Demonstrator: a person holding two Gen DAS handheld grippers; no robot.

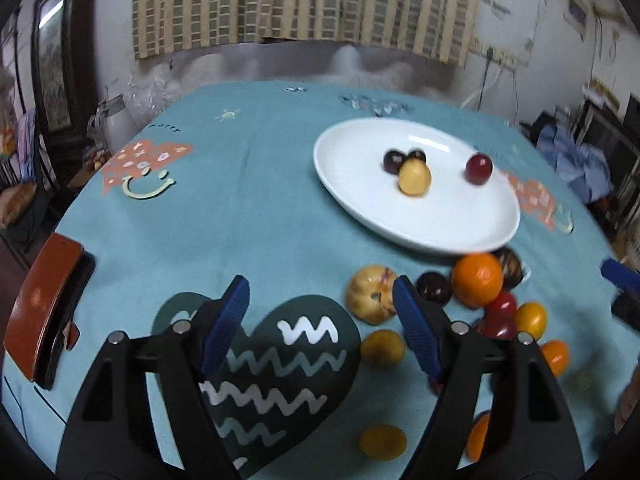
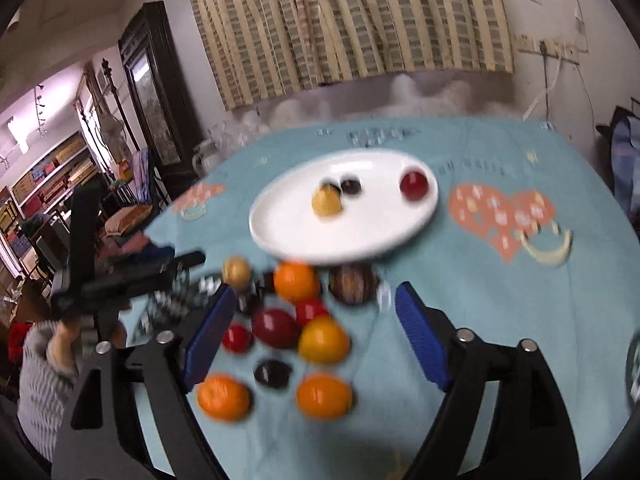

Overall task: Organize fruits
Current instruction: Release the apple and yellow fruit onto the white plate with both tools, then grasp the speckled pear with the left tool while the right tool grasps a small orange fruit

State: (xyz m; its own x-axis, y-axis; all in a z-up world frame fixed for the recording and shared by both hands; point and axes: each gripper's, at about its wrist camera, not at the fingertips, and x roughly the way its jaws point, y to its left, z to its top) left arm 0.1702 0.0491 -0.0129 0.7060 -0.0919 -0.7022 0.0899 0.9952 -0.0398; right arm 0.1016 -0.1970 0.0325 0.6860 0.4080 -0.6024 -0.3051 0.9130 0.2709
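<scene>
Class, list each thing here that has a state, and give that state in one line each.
Left gripper: open, empty.
Right gripper: open, empty, above the loose fruit.
Plate: upright, holds four fruits.
Loose fruit: on the tablecloth, not yet plated.
Phone case: lying at the table edge.

A teal cloth (image 1: pixel 256 200) with heart prints covers the tabletop; a brown case (image 1: pixel 40 304) (dark inside) lies near its edge below striped curtains (image 2: pixel 344 24).
</scene>
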